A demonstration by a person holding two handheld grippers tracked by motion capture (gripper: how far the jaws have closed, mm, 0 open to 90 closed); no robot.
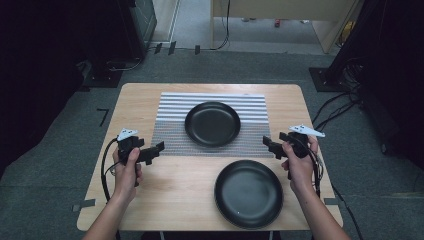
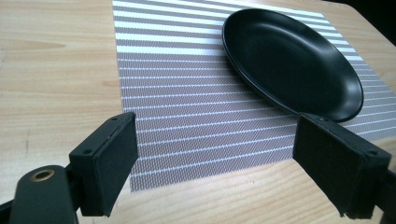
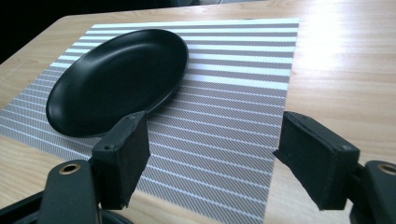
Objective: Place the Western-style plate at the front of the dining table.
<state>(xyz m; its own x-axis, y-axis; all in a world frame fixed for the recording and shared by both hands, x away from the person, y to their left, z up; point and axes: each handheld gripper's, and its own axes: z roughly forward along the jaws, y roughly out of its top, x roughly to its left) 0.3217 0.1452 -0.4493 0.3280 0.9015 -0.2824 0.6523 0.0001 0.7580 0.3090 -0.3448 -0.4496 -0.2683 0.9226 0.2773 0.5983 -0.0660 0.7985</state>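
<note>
A black plate [image 1: 212,124] rests on a grey striped placemat [image 1: 172,131] at the table's middle. A second black plate [image 1: 248,193] lies on bare wood nearer the front, right of centre. My left gripper [image 1: 161,147] hovers at the mat's left edge, pointing right, open and holding nothing. From the mat's right edge my right gripper [image 1: 266,143] points left, also open and holding nothing. Between the wide-apart jaws of the left gripper [image 2: 215,158] I see the placemat [image 2: 187,93], with the plate [image 2: 289,60] beyond. The right gripper [image 3: 212,158] likewise frames the placemat [image 3: 233,70], the plate [image 3: 116,79] lying at left.
The wooden table [image 1: 145,100] stands on grey carpet. Cables [image 1: 340,107] run over the floor at right, and dark equipment stands at the back left. A cable [image 1: 105,170] loops from the left gripper near the table's left edge.
</note>
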